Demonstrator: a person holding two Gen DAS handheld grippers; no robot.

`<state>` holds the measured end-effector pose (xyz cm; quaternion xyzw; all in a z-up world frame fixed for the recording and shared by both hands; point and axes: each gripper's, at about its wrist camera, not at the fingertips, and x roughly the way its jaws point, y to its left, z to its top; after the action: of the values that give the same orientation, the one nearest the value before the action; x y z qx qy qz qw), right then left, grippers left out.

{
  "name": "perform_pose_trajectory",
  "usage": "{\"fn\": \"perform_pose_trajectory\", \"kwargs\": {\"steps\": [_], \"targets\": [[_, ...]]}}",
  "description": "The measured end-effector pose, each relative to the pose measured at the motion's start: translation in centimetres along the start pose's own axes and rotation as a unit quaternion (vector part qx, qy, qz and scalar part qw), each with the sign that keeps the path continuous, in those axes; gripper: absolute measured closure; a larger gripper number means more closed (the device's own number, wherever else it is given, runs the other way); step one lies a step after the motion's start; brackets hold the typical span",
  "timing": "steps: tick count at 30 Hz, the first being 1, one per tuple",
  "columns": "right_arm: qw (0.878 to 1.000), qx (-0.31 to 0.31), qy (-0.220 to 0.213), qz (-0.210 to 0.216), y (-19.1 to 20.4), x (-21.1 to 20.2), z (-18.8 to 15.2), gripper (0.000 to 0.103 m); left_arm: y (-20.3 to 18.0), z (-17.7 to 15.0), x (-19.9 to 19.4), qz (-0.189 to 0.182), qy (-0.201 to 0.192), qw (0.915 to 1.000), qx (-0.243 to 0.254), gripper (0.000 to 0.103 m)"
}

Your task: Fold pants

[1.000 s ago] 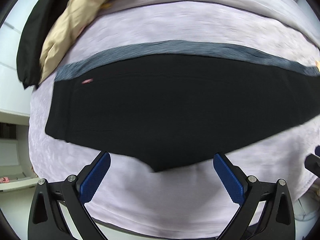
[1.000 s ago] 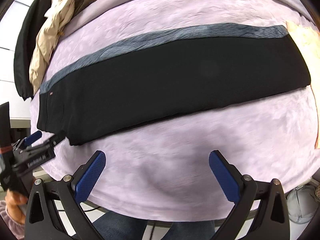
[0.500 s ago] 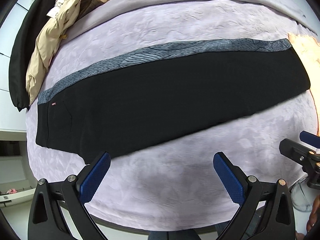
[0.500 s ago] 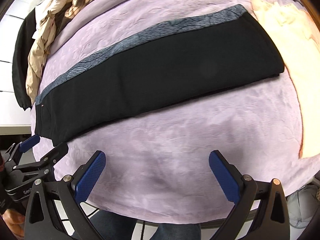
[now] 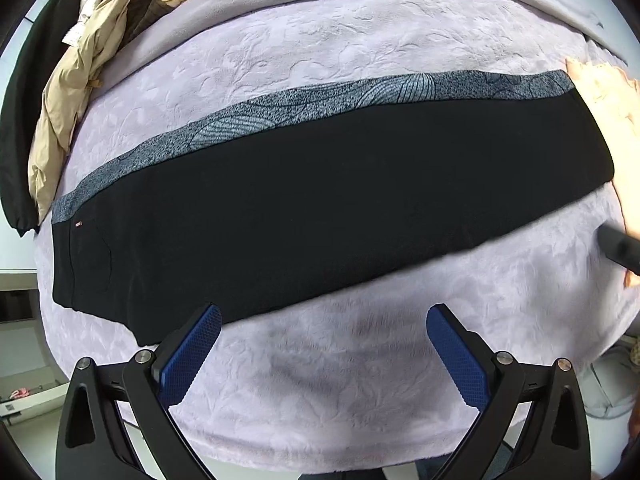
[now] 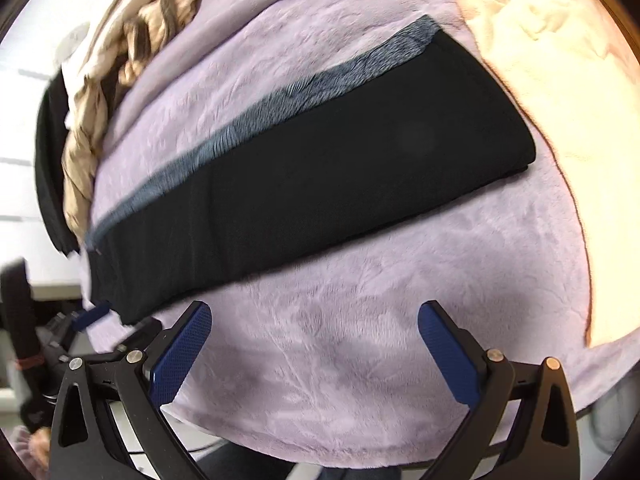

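Note:
Black pants (image 5: 320, 200) with a grey patterned side stripe (image 5: 304, 108) lie flat, leg on leg, across a lilac blanket (image 5: 340, 380), waist at the left and hems at the right. They also show in the right wrist view (image 6: 320, 168). My left gripper (image 5: 324, 352) is open and empty, above the blanket just before the pants' near edge toward the waist. My right gripper (image 6: 314, 344) is open and empty, before the near edge toward the hem end. Its tip shows at the left wrist view's right edge (image 5: 620, 244).
A beige jacket and other clothes (image 5: 76, 92) are piled at the back left. A cream garment (image 6: 560, 120) lies to the right of the hems. The left gripper shows at the lower left of the right wrist view (image 6: 92, 320). The blanket's front edge is just below both grippers.
The left gripper has drawn back from the pants, so their whole length now shows. The right gripper has swung right toward the hem end. Both stayed open.

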<state>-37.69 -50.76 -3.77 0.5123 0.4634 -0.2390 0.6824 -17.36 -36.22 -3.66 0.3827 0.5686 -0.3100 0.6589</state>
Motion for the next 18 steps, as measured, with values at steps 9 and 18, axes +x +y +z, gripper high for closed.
{"fn": "perform_pose_trajectory", "kwargs": {"steps": [9,18], "targets": [[0.987,0.146,-0.058,0.042,-9.0,-1.1,4.1,0.064,-0.3,2.8,0.7,0.0,-0.022,0.9993,-0.031,0.0],[0.987,0.148,-0.054,0.032,-11.1,0.1,5.7,0.095,-1.4,5.5,3.9,0.02,-0.012,0.9992,-0.033,0.0]]}}
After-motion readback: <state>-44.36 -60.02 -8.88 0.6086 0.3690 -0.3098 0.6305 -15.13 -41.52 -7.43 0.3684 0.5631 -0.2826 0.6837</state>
